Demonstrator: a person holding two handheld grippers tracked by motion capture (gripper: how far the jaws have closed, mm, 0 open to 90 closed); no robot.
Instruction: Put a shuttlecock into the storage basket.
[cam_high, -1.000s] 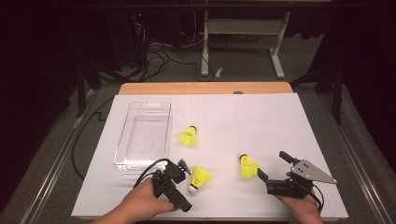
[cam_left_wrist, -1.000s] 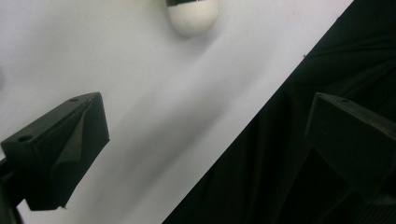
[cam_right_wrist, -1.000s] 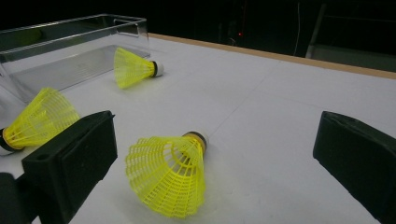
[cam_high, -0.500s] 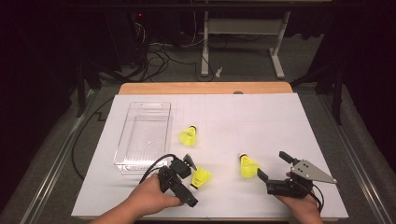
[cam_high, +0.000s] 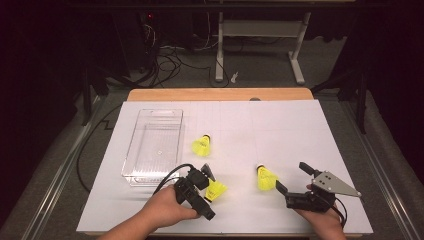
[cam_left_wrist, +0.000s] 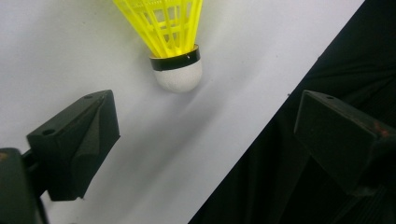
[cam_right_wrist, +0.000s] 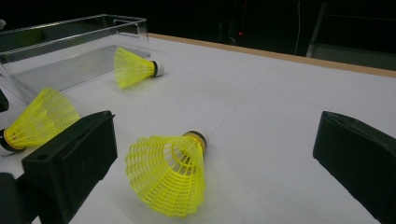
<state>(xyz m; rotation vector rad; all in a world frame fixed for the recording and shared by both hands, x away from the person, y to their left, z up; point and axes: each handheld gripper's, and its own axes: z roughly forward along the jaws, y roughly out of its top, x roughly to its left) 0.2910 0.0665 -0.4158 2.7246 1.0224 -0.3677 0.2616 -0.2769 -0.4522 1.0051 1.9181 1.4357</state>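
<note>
Shuttlecock (cam_high: 215, 190) lies just ahead of my left tongs (cam_high: 210, 186), jaws wide but just closing, gripping nothing; right tongs (cam_high: 294, 178) gape empty.

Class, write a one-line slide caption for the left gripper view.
Open left gripper poised just short of a yellow shuttlecock lying on the white table, cork tip toward the jaws.

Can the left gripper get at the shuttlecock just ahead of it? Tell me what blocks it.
Probably yes: the left gripper is open, its jaws have just been closing, and the shuttlecock lies on bare white sheet with nothing between.
</note>
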